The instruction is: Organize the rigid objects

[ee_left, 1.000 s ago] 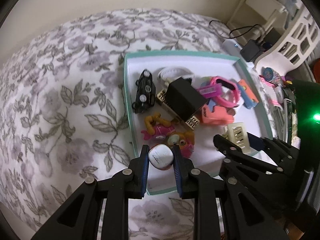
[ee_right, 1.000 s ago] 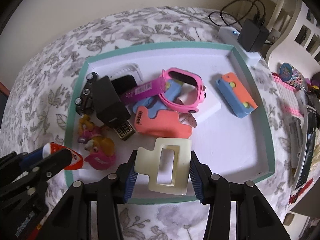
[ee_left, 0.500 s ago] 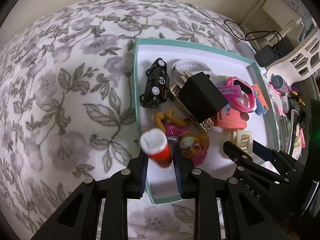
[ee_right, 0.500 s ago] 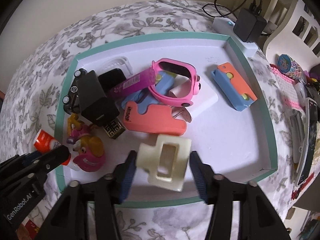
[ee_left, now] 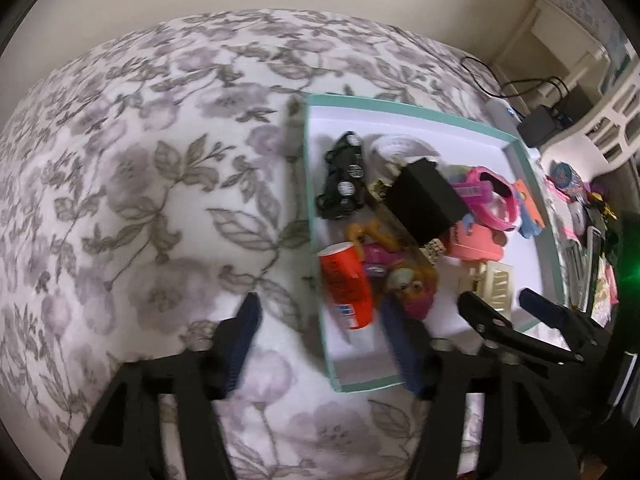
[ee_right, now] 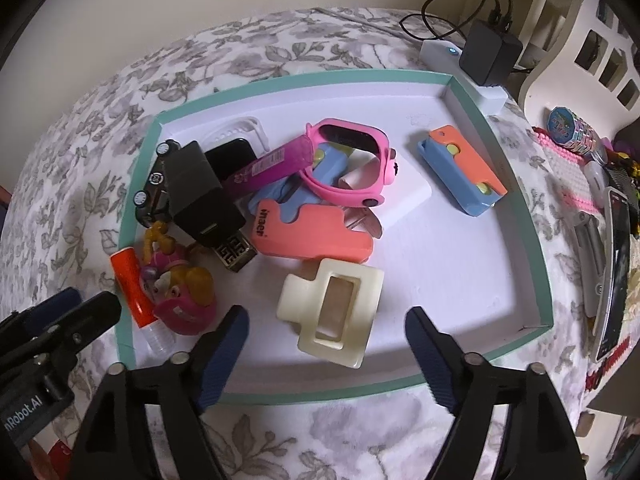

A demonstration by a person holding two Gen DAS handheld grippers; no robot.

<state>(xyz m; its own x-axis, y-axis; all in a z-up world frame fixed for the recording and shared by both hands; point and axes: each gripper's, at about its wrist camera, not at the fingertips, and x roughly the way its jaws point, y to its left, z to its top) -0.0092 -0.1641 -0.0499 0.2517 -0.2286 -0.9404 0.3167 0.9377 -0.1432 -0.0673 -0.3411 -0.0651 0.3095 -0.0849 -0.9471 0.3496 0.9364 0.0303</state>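
Observation:
A white tray with a teal rim lies on the floral bed cover. A red tube lies free in its near left corner beside a pink toy figure. A cream hair claw clip lies free on the tray floor. My left gripper is open and empty, just behind the tube. My right gripper is open and empty around the near end of the clip.
The tray also holds a black toy car, a black charger block, a pink watch, a coral card and an orange-blue case. A charger with cable and clutter lie right of the tray.
My left gripper opened and let the red tube drop into the tray. My right gripper opened and released the cream clip onto the tray floor. Both pulled back slightly.

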